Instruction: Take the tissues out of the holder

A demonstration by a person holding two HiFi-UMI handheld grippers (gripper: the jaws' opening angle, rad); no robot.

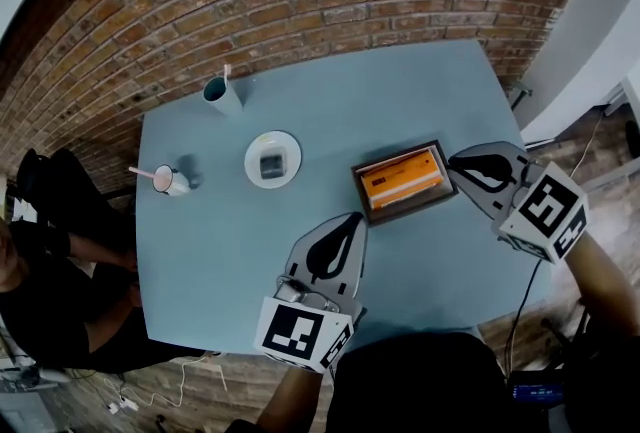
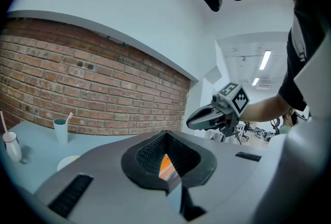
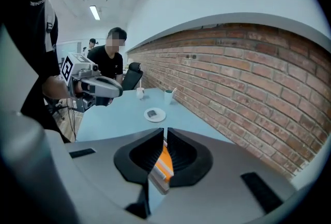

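Only orange tissues (image 1: 402,178) in dark holder (image 1: 361,192); left tool (image 1: 351,220), right tool (image 1: 454,161) pressed together.

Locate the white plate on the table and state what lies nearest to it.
In the head view, the plate sits left of centre on the blue table, between the white mug and the tissue holder.
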